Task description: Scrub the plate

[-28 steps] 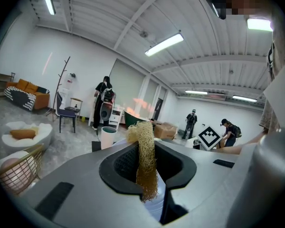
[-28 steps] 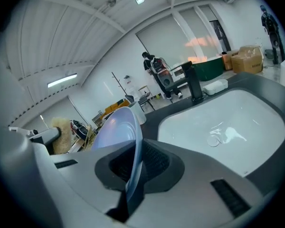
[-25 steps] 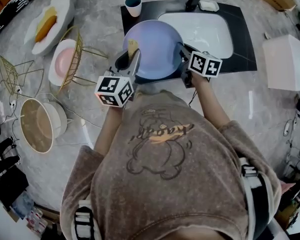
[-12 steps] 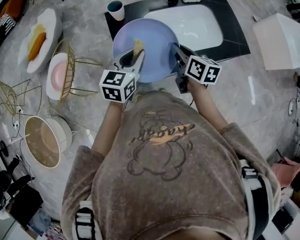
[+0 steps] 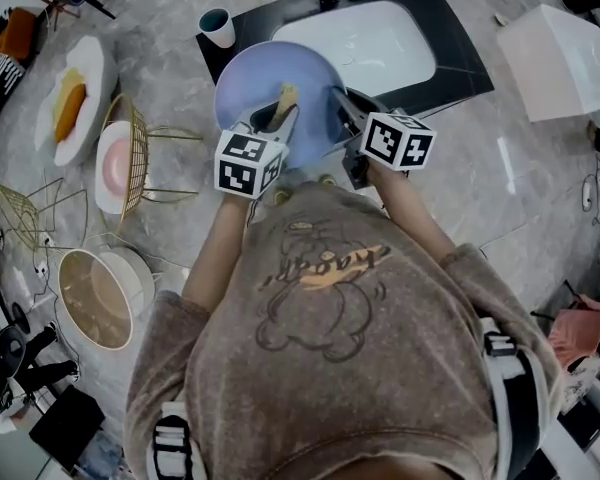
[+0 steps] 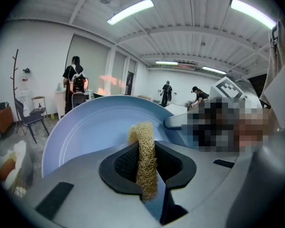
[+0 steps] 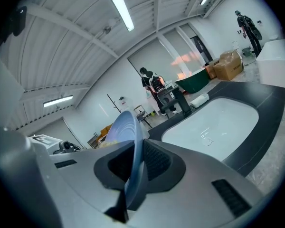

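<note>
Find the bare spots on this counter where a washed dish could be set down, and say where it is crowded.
Free: the marble counter between the sink's black surround and the white box, and the bare sink basin. Crowded: the left side, with the gold wire rack, pink plate, white dish of food and stacked bowls.

Reaching forward with both forearms, elbows bent, claws side by side. Pinching a loofah sponge (image 6: 143, 141) upright in the left claw (image 6: 147, 167), jaws tight on it. Gripping the plate (image 7: 127, 127) by its rim in the right claw (image 7: 134, 164), jaws just opening slightly around it.
</note>
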Demonstrator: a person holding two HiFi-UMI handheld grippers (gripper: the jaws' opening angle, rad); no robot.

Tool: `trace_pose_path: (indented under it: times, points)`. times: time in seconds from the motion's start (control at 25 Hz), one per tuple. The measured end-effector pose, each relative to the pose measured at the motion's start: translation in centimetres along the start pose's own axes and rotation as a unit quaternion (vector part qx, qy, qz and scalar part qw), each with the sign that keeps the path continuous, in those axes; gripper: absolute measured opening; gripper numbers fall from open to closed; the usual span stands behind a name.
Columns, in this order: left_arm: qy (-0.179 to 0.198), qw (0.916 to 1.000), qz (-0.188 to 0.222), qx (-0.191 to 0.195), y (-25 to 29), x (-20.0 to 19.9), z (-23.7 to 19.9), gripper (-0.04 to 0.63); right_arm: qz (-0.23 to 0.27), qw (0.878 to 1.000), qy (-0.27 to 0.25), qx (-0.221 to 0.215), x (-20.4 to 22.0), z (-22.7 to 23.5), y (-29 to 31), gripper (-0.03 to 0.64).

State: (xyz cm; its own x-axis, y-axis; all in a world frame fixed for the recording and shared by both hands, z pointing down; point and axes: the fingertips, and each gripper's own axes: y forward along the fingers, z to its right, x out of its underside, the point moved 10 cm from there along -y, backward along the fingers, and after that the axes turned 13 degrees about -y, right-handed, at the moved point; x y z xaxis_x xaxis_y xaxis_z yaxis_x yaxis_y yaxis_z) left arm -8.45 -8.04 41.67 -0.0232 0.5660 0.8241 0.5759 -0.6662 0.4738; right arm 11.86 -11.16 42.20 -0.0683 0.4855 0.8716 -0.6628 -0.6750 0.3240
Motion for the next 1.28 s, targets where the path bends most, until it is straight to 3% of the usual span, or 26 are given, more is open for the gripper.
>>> trace_pose_path:
  times: [0.72,1.28]
  points:
    - [0.034,0.9993,0.009,-0.009,0.9,-2.0,-1.3,0.081,0.004,1.000,-0.024,-0.009,-0.2,-0.7,0.3,0.037]
    - [0.013,0.9988,0.001,-0.047,0.1,-1.5,-3.4,0.081,0.023,1.000,-0.010,0.019,-0.8,0.7,-0.6,0.037]
